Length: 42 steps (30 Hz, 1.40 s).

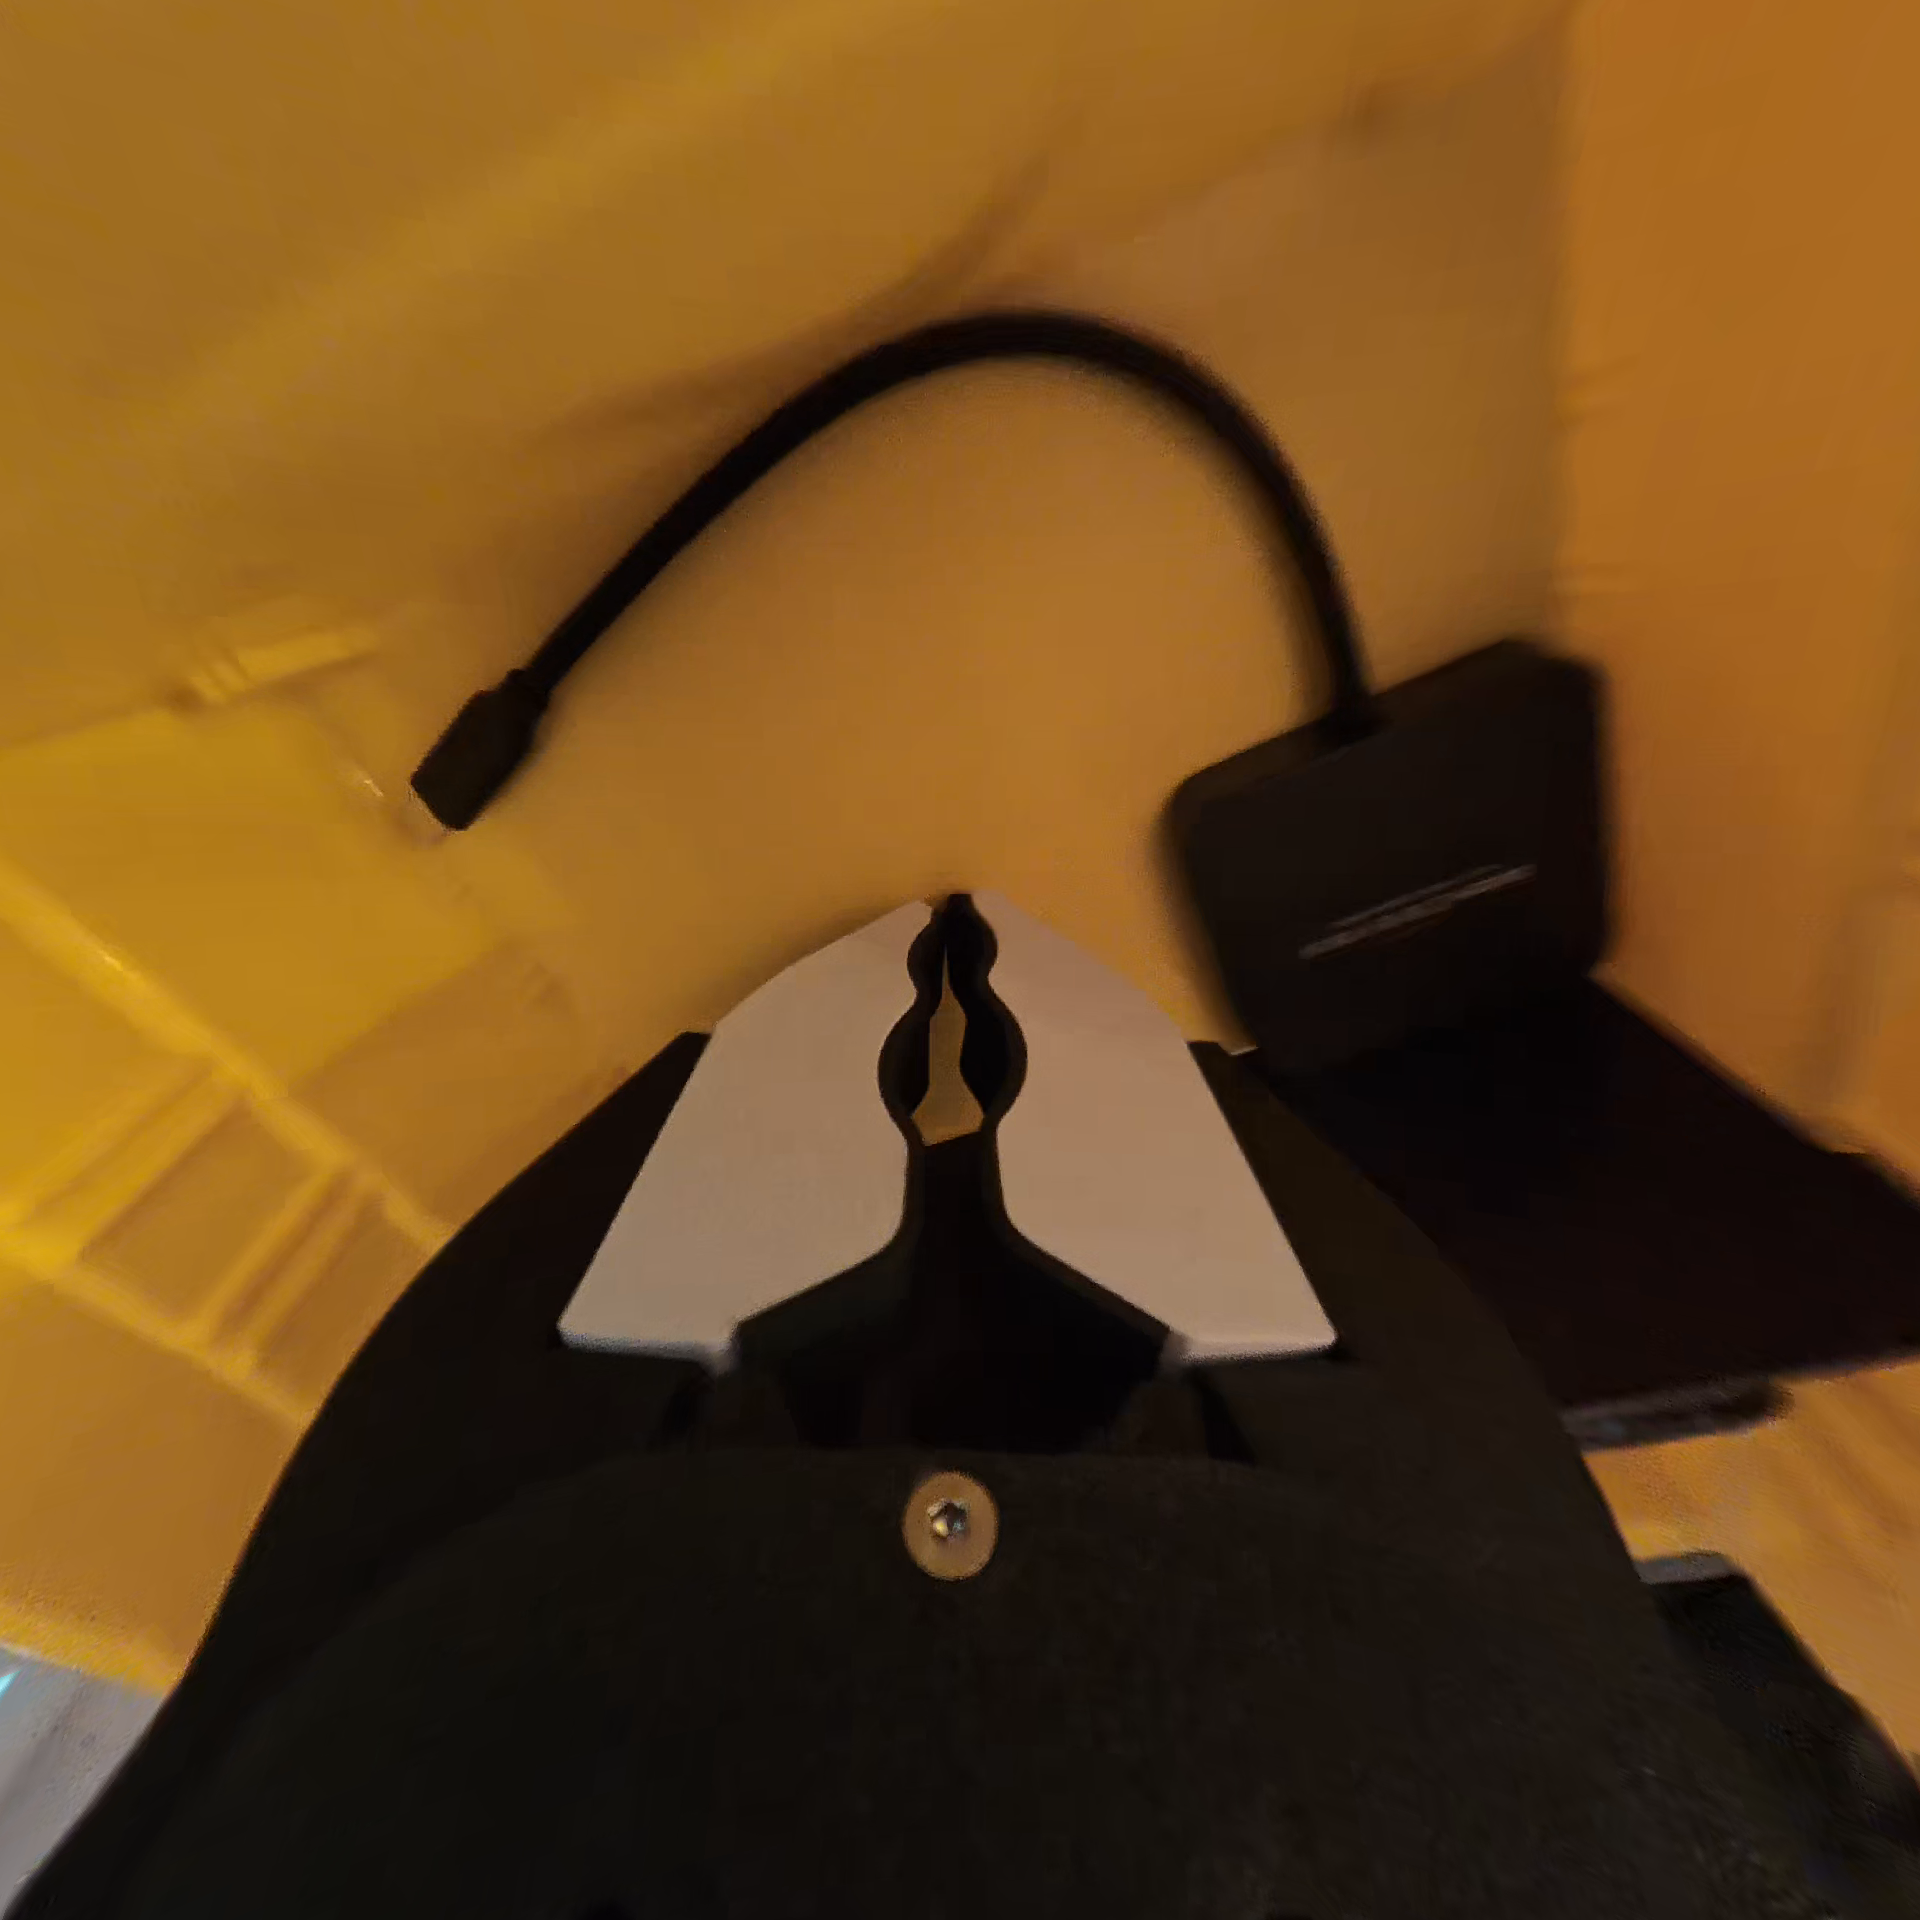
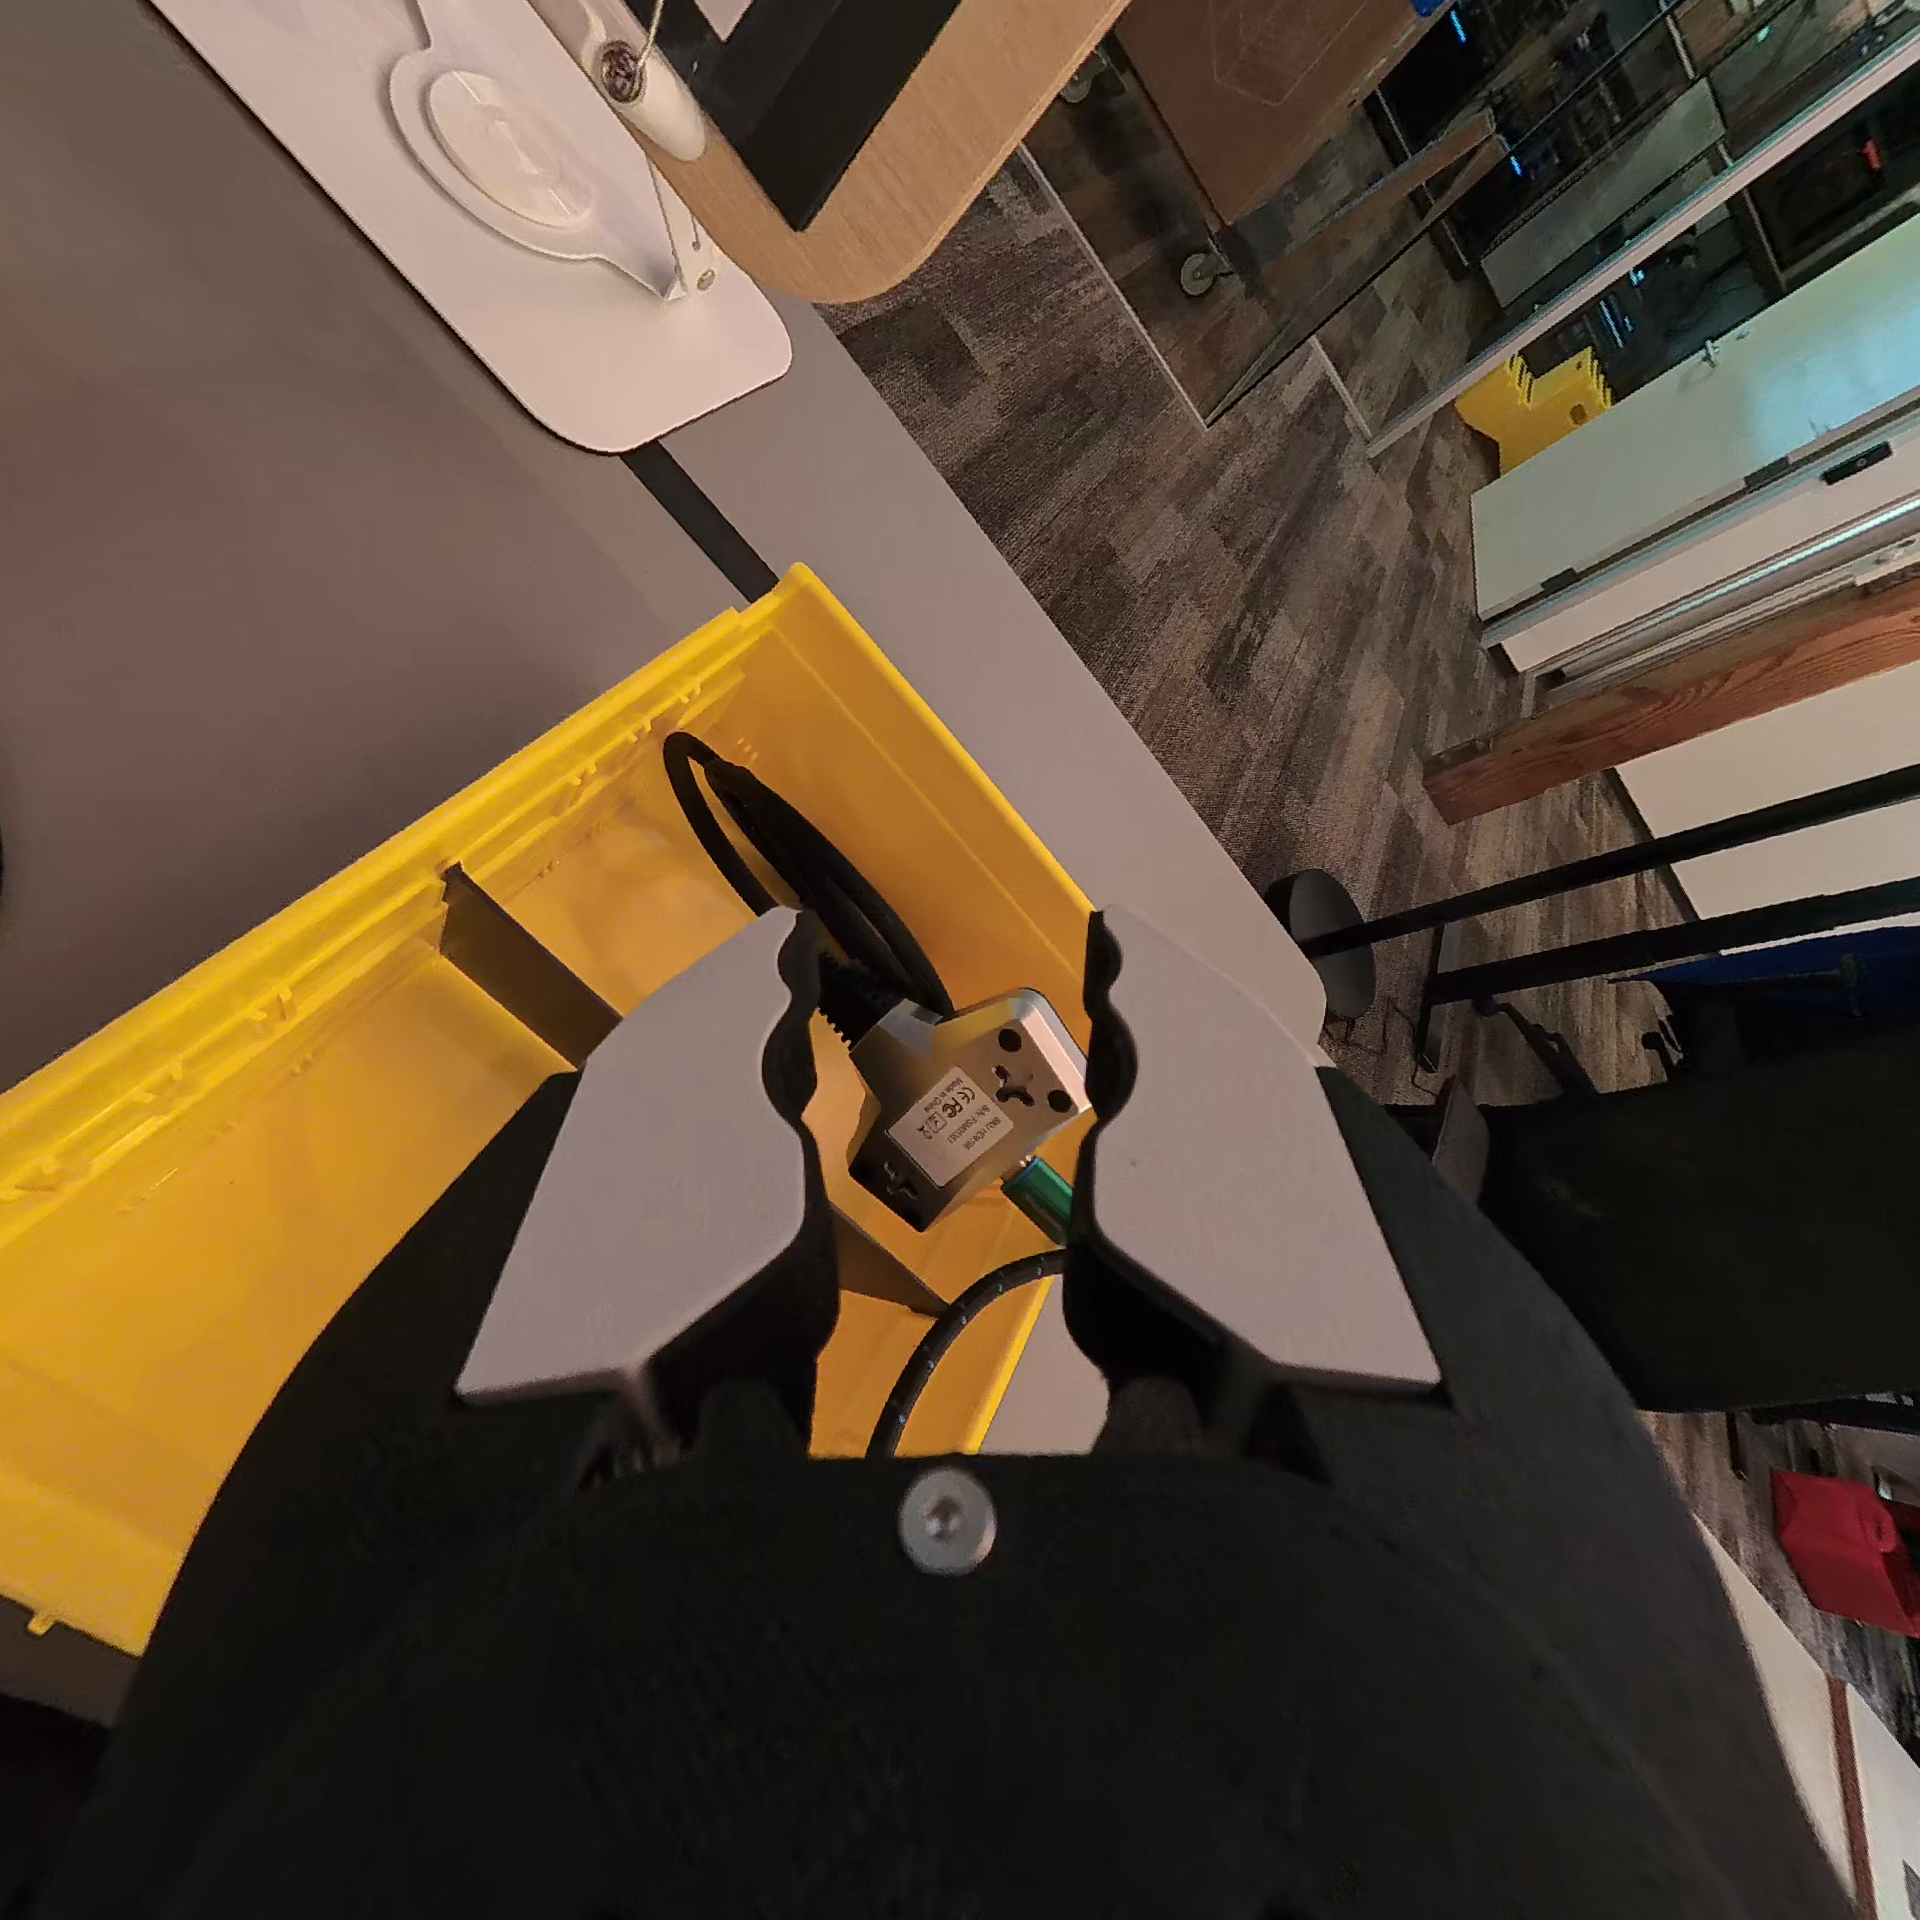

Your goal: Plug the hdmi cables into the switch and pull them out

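The yellow plastic bin [image 2: 312, 1195] fills most of the right wrist view, lying on a grey tabletop [image 2: 260, 571] and running from 8 o'clock up towards 1 o'clock. A dark divider [image 2: 520, 966] crosses it at about 10 o'clock from the picture's centre.

Beyond the table's edge, patterned carpet [image 2: 1247, 623] spreads out at 2 o'clock. At 12 o'clock a white plate [image 2: 582, 343] with a moulded fitting lies on the tabletop.

The right gripper [image 2: 940, 1049] hangs over the bin, its jaws spread wide and nothing between them. In the gap below sits the silver HDMI switch [image 2: 971, 1101], tilted, its labelled underside facing the camera. A coiled black cable [image 2: 790, 862] runs off it towards 11 o'clock. A green-tipped plug [image 2: 1044, 1195] is seated in the switch at 5 o'clock, and its dark cord [image 2: 935, 1351] curves down to 6 o'clock.

Over in the left wrist view it is blurred. The left gripper [image 1: 954, 925] has its tips pressed together, holding nothing, over the bin's yellow floor [image 1: 935, 208]. A black adapter box [image 1: 1392, 831] sits at 3 o'clock, apart from the tips. Its short black lead [image 1: 1018, 332] arches over 12 o'clock and ends in a loose connector [image 1: 473, 753] at 9 o'clock.
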Available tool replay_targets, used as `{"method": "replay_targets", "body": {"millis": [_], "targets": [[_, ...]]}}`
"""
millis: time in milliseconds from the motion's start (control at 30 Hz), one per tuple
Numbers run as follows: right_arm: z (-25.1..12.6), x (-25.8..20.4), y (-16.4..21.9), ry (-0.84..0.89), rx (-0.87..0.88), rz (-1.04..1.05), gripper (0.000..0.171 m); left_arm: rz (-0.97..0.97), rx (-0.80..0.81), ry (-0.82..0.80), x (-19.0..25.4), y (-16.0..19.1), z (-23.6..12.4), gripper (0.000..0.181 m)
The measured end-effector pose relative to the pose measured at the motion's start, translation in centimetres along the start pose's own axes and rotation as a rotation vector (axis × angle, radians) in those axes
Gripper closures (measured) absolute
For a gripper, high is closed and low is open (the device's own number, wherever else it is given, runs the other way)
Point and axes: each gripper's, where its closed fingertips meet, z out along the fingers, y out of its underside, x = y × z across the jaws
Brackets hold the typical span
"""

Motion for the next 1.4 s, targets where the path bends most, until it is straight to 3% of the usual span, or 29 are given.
{"method": "replay_targets", "body": {"millis": [167,333,533,700,767,1000,1133,1200,1300,1400], "targets": [[0.1,-0.2,0.0,-0.001,-0.004,-0.004,0.121,0.009,0.187,0.064,0.5,-2.3,-2.1,0.181],[0.6,-0.5,0.3,-0.009,-0.029,-0.024,0.121,-0.043,0.171,0.233,4.0,-3.2,-2.0,0.13],[0.8,-0.6,0.5,-0.01,-0.042,-0.03,0.121,0.022,0.085,0.161,5.9,-3.3,-0.5,0.107],[0.9,-0.6,0.6,-0.012,-0.047,-0.033,0.121,-0.027,0.086,0.21,6.4,-3.4,-0.7,0.124],[0.8,-0.6,0.5,-0.013,-0.045,-0.033,0.121,-0.043,0.096,0.248,6.7,-3.4,-0.8,0.141],[0.5,-0.5,0.4,-0.014,-0.034,-0.027,0.121,-0.074,0.107,0.265,5.6,-2.9,-0.9,0.147],[0.6,-0.6,0.4,-0.015,-0.038,-0.034,0.121,-0.069,0.133,0.233,4.4,-2.9,-1.2,0.167],[0.6,-0.6,0.4,-0.015,-0.037,-0.035,0.121,-0.04,0.118,0.12,2.6,-2.4,-0.8,0.181],[0.6,-0.7,0.4,-0.016,-0.038,-0.037,0.121,0.009,0.095,0.064,1.9,-1.8,-0.1,0.181],[0.8,-0.7,0.5,-0.018,-0.045,-0.037,0.121,-0.043,0.242,0.125,2.6,-3.7,-1.7,0.181]]}}
